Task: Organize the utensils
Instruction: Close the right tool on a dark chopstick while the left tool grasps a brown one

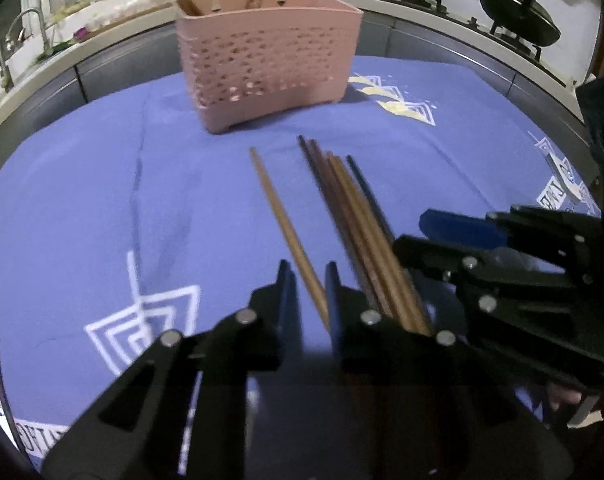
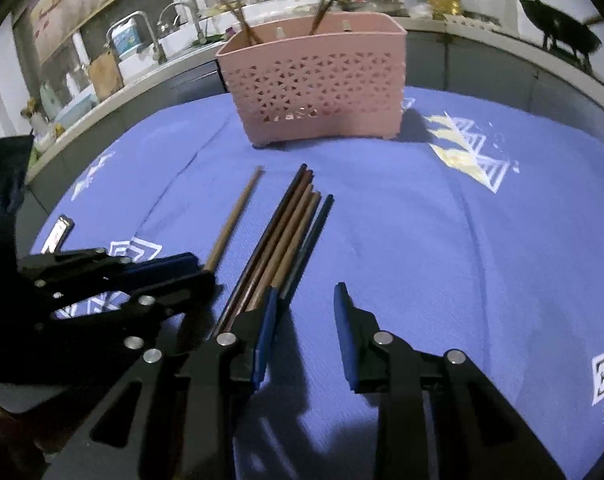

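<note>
Left gripper, black with blue-padded fingers: jaws partly apart, straddling the near end of a single light-brown wooden chopstick that lies on the blue patterned tablecloth; can't tell if the pads touch it. From the right wrist view the same gripper sits at that chopstick's near end. Just right of it, a bundle of mixed brown and dark wooden chopsticks lies side by side on the cloth, tips pointing toward the basket. Right gripper: jaws wide apart, gripping nothing, its left finger beside the bundle's near ends, right finger over bare cloth. Pink perforated plastic utensil basket stands upright at the far edge of the cloth, a few chopsticks leaning inside. Black woks on the stove at far right.
</note>
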Demonstrator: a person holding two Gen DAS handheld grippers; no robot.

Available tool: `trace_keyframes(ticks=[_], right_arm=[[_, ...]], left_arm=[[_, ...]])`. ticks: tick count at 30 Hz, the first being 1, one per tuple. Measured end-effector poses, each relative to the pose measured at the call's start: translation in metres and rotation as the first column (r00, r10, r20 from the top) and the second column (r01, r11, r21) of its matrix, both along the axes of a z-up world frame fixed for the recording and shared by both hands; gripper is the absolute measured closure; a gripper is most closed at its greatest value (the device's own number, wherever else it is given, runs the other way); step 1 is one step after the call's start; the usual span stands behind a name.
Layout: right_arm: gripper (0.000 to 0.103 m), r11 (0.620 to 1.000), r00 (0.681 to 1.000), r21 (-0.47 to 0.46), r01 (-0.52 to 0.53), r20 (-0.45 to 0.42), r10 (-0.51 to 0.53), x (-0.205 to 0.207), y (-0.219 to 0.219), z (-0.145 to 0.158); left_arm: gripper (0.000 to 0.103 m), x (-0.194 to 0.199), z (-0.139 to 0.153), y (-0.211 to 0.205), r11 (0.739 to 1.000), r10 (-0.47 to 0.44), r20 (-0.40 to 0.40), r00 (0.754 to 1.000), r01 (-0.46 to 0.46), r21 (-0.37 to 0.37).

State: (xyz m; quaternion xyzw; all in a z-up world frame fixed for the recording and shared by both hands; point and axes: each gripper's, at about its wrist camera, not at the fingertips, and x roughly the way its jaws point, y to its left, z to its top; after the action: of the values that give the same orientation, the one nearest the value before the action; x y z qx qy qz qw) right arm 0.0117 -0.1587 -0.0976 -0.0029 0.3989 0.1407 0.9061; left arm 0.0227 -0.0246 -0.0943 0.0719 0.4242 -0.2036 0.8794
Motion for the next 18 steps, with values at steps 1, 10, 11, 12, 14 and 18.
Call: trace_keyframes(ticks=[1, 10, 11, 12, 14, 18], right_arm=[[0.073, 1.000, 1.000, -0.026, 0.003, 0.007, -0.002, 0.001, 0.003, 0.000], [0.091, 0.991, 0.998, -0.129, -0.030, 0.053, 0.037, 0.001, 0.019, -0.005], [0.093, 0.991, 0.998, -0.130, -0.027, 0.050, 0.034, 0.001, 0.016, -0.005], [0.094, 0.992, 0.999, -0.128, -0.016, 0.047, 0.022, 0.000, 0.012, -0.005], [0.095, 0.994, 0.999, -0.108, 0.018, 0.038, -0.014, -0.002, -0.004, -0.004], [0.095, 0.994, 0.997, -0.076, 0.074, 0.016, -0.073, -0.010, -0.030, -0.003]], left_arm=[[0.086, -0.001, 0.001, 0.005, 1.000, 0.004, 0.004, 1.000, -0.004, -0.005], [0.084, -0.001, 0.000, 0.032, 0.998, 0.042, -0.016, 0.999, -0.043, -0.037], [0.084, -0.001, -0.001, 0.031, 0.998, 0.041, -0.019, 0.999, -0.042, -0.042], [0.084, 0.000, -0.002, 0.030, 0.998, 0.038, -0.024, 0.999, -0.039, -0.045], [0.087, 0.000, -0.003, 0.026, 0.999, 0.034, -0.001, 0.999, -0.034, -0.029], [0.095, 0.002, -0.004, 0.020, 1.000, 0.006, 0.012, 1.000, -0.006, -0.018]])
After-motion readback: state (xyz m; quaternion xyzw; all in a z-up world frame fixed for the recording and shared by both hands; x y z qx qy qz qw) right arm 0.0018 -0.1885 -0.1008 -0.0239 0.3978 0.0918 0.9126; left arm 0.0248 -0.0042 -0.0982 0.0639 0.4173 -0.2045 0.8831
